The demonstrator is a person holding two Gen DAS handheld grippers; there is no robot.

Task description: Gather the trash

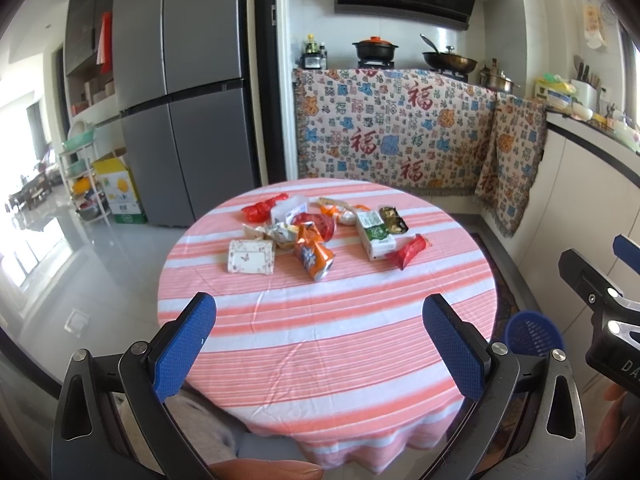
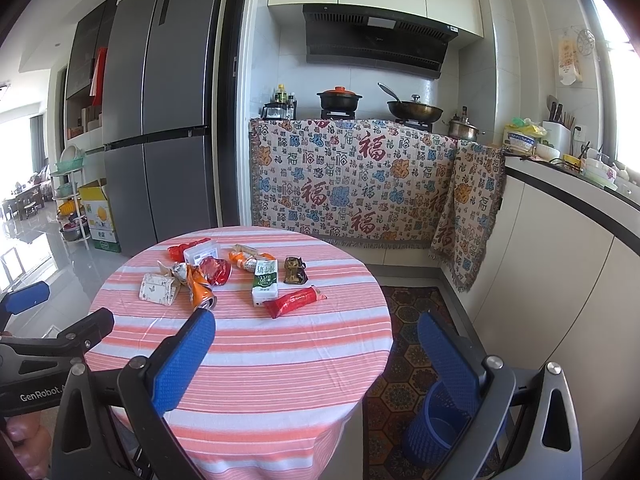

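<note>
Trash lies in a heap on the far half of a round table (image 1: 320, 344) with a pink striped cloth: a crushed orange can (image 1: 314, 256), a green and white milk carton (image 1: 374, 234), a red wrapper (image 1: 408, 252), a butterfly-print paper box (image 1: 251, 256) and several other wrappers. The same can (image 2: 200, 292), carton (image 2: 265, 282) and red wrapper (image 2: 294, 301) show in the right wrist view. A blue mesh trash basket (image 2: 436, 424) stands on the floor right of the table. My left gripper (image 1: 320, 332) and right gripper (image 2: 316, 348) are open, empty, above the table's near edge.
A grey fridge (image 1: 180, 92) stands behind the table on the left. A stove counter draped with patterned cloth (image 1: 400, 132) is behind, a white counter (image 2: 560, 248) on the right. A patterned rug (image 2: 416, 320) lies under the basket. A rack and yellow box (image 1: 118, 188) stand far left.
</note>
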